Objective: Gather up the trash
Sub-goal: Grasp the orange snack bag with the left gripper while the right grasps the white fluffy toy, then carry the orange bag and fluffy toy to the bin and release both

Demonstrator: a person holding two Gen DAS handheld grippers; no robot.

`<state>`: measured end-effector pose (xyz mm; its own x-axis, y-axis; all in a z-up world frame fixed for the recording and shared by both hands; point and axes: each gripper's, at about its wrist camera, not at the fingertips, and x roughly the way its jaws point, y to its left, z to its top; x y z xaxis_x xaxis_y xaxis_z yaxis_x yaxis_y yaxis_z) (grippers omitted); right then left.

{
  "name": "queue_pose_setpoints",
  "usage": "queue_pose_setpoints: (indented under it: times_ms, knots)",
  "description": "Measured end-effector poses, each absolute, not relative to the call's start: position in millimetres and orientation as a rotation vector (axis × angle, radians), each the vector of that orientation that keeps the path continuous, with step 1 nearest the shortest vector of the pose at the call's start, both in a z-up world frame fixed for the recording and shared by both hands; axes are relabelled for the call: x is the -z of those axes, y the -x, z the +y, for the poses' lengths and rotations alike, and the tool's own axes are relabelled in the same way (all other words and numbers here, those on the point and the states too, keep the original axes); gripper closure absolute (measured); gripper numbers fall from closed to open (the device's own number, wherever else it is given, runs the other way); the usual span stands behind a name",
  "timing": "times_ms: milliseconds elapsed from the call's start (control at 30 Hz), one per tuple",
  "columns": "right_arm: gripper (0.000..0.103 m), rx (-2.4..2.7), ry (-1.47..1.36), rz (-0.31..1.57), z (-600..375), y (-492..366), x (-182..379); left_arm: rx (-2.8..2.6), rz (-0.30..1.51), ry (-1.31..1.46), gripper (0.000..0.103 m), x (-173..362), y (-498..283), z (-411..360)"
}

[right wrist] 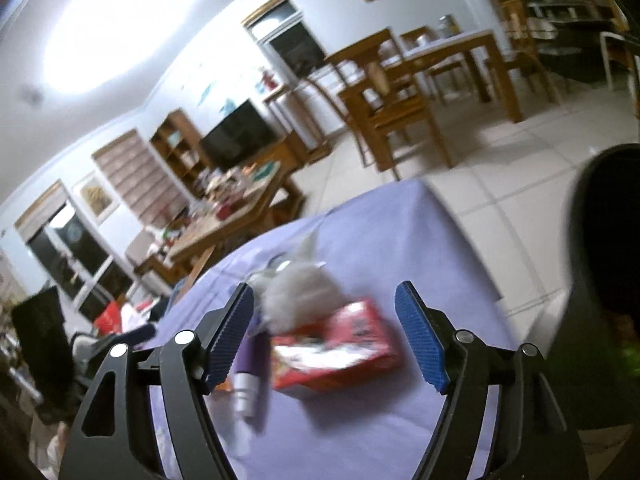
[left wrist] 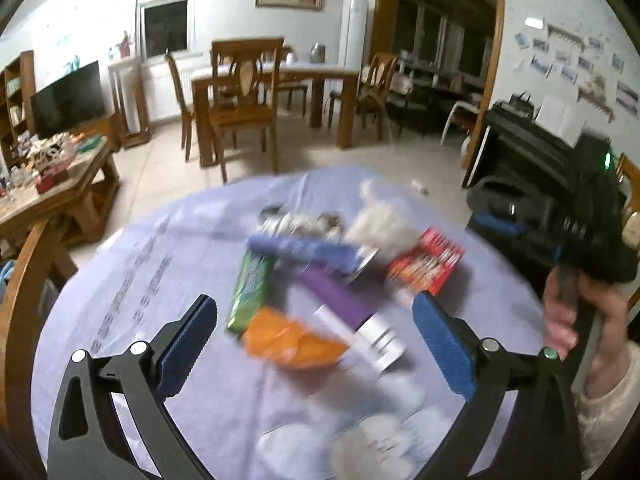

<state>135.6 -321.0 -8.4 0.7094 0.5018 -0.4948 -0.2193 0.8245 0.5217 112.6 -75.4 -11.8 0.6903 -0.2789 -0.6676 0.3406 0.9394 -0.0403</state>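
As the trash is piled on the surface (left wrist: 160,264), both grippers' jaws are held wide open and empty, the right gripper (right wrist: 324,336) framing the red box (right wrist: 336,348).

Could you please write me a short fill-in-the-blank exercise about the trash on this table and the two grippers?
1. The trash lies on a table covered with a ____ cloth.
2. In the right wrist view, the right gripper frames a ____ box.
3. The left gripper is ____, holding nothing.
4. Next to the green packet lies an ____ wrapper.

Missing words: lavender; red; open; orange
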Motion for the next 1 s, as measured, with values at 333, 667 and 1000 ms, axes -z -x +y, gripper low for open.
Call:
queue_pose_setpoints:
  times_ms: [333,667,1000]
  knots:
    - [0.025,-0.379,-0.268,0.818,-245,-191,14,0.440,0.813,-0.105,0.041,42,-129,-65]
    - [0.063,-0.408,-0.203,0.887,-223,-208,43,0.466,0.787,-0.082,0.050,46,-128,-58]
    - [0.064,-0.446,-0.312,0.629,-271,-147,-6,0.488,0.712,0.043,0.051,19,-113,-46]
